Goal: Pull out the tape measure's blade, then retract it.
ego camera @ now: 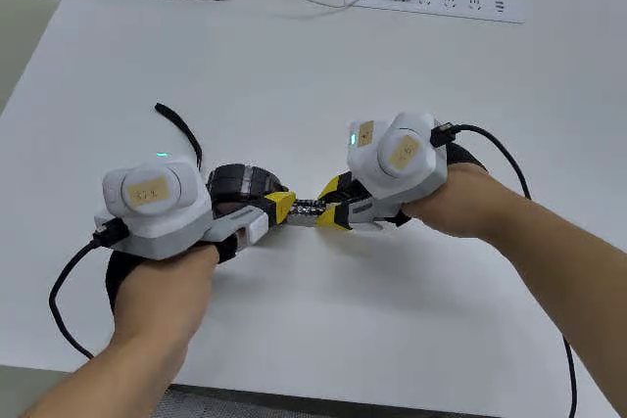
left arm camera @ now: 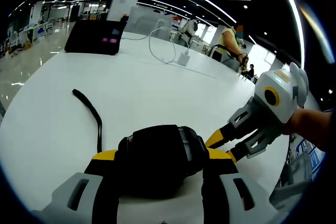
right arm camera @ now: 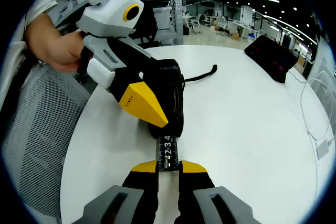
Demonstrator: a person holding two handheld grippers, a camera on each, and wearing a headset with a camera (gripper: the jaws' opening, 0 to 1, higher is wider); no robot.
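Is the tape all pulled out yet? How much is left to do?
Only just begun. Done: the left gripper clamps the tape measure, and the right gripper pinches the end of the blade. In hand: a short bit of blade is out, showing small numbers. Left: pull it much farther, then let it retract.

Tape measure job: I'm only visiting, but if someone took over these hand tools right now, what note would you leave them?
Left gripper: shut on the tape measure, holding its black case on the white table.
Right gripper: shut on the end of the blade.
Done: pull begun; a short stretch of blade is out, with the numbers 2, 3 and 4 showing.
Left: draw the blade out further, then let it retract into the case.
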